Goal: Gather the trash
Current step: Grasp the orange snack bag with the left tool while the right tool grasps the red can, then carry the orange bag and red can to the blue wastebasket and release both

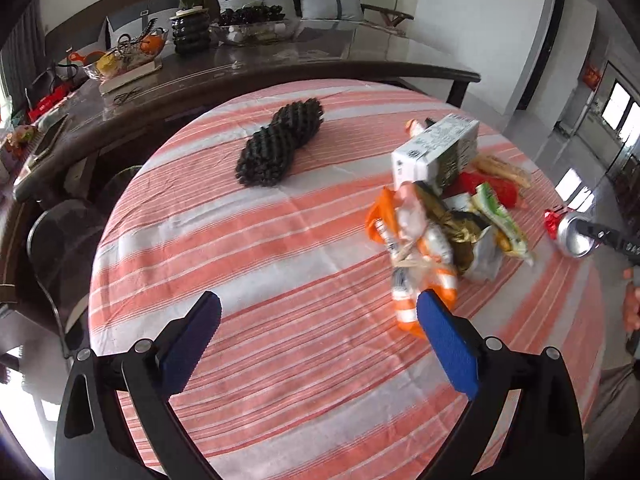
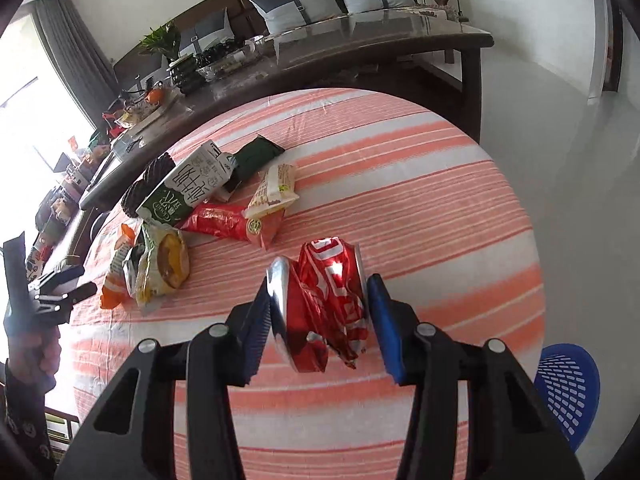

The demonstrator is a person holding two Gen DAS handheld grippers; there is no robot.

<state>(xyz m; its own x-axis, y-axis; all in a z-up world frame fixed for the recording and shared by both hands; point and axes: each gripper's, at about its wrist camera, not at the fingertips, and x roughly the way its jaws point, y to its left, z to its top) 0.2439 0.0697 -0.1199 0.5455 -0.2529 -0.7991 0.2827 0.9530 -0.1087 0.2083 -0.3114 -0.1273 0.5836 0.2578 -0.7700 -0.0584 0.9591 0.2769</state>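
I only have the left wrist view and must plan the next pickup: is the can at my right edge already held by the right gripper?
Observer: Yes. The right wrist view shows the right gripper with its jaws pressing both ends of the crushed red can.
Operator: Any container nearby to drop it in?
Observer: A blue perforated plastic thing, possibly a basket, sits off the table's edge, lower than the tabletop.
Operator: Anything behind the milk carton?
Observer: A dark green packet lies against the milk carton.
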